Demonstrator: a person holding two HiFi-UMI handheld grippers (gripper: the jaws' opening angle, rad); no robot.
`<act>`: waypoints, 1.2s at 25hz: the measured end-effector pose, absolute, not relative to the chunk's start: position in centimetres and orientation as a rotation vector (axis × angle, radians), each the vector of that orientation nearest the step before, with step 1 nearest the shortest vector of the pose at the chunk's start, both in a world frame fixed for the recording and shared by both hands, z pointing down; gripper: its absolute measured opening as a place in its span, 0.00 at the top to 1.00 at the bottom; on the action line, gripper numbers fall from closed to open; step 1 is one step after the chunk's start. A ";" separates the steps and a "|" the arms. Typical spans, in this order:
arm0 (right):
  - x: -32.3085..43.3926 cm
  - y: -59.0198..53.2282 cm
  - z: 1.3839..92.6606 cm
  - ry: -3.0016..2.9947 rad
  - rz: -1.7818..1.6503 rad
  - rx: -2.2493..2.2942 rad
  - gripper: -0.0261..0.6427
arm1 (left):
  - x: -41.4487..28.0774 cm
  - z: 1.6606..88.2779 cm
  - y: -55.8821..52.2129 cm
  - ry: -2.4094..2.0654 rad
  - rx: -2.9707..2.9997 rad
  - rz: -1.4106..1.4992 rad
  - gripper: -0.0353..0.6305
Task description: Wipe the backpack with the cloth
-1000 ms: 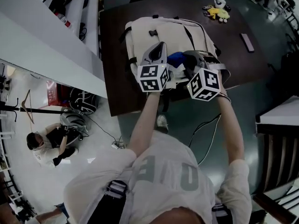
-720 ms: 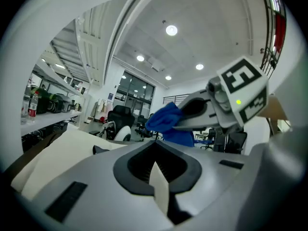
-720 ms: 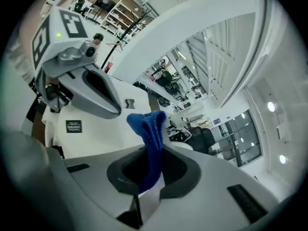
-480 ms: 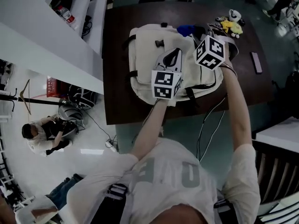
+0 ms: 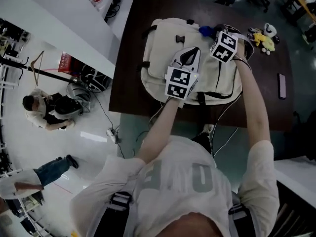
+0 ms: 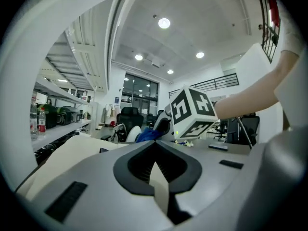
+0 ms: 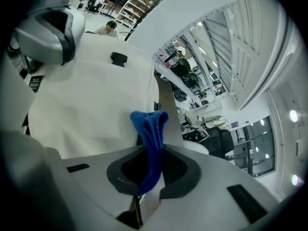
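Note:
A cream backpack (image 5: 170, 51) lies flat on the dark brown table (image 5: 133, 98). My right gripper (image 5: 213, 33) is at the pack's far right corner, shut on a blue cloth (image 5: 206, 31). In the right gripper view the cloth (image 7: 151, 134) sticks up out of the shut jaws, just over the pack's cream fabric (image 7: 91, 95). My left gripper (image 5: 191, 55) is over the middle of the pack, shut with nothing between its jaws. In the left gripper view its jaws (image 6: 155, 163) meet, with the right gripper's marker cube (image 6: 192, 112) and the cloth (image 6: 147, 135) ahead.
Yellow and white toys (image 5: 264, 35) and a small dark flat object (image 5: 282, 85) lie on the table's right side. Cables (image 5: 222, 125) hang over the near edge. White shelving (image 5: 64, 19) runs along the left, with a person (image 5: 44, 110) crouched on the floor beside it.
The right gripper has carried the cloth from the pack's near edge up to its far right corner. The left gripper has shifted a little further onto the pack.

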State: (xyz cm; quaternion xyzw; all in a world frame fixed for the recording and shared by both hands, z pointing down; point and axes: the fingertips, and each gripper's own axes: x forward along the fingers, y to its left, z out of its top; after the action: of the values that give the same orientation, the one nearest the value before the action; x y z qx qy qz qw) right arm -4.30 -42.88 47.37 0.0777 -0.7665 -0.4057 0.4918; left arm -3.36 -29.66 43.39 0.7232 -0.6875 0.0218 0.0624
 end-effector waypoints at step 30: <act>-3.3 -37.1 52.1 -1.864 -1.054 0.006 0.90 | -4.5 44.4 -30.1 -2.180 2.032 0.081 0.94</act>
State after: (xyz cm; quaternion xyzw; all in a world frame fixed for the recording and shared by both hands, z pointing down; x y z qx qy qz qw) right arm -3.30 -37.06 52.14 0.0026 -0.7638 -0.4319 0.4796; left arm -4.50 -30.09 44.40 0.6794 -0.7288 0.0270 0.0801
